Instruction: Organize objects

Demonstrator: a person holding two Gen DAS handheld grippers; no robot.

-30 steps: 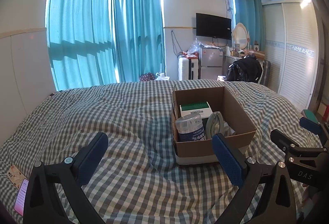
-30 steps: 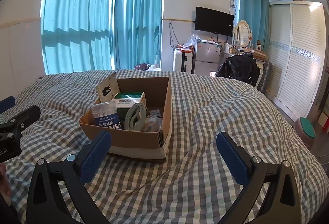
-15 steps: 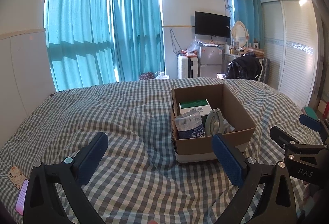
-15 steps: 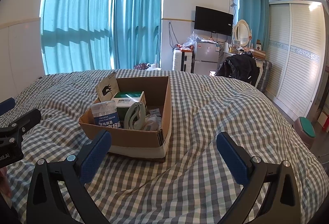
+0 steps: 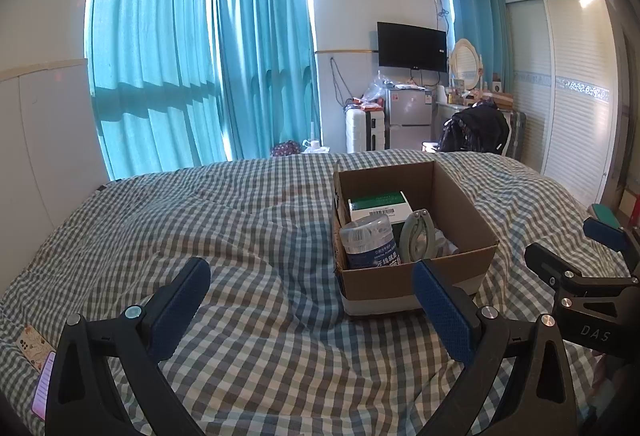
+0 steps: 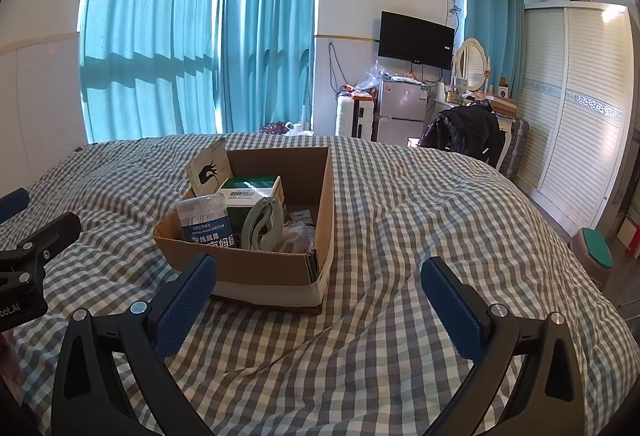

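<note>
Box (image 5: 416, 278) sits mid-bed (image 5: 240, 236) toward the foot edge, already holding tub (image 5: 370, 242), carton (image 5: 378, 205) and clip (image 5: 418, 238), so both grippers, left (image 5: 312, 300) and right (image 6: 320, 300), hover empty with jaws spread, likely done or picking next.

Cardboard box (image 5: 460, 196) wall hides its items' bases; bottle (image 5: 370, 242) label partly covered.

The left gripper (image 5: 310, 310) and right gripper (image 6: 318, 302) are each built from black frames, tipped with 2 textured blue pads (image 5: 438, 310) and fastened by silver screws (image 6: 138, 307); white lettering is printed.
</note>
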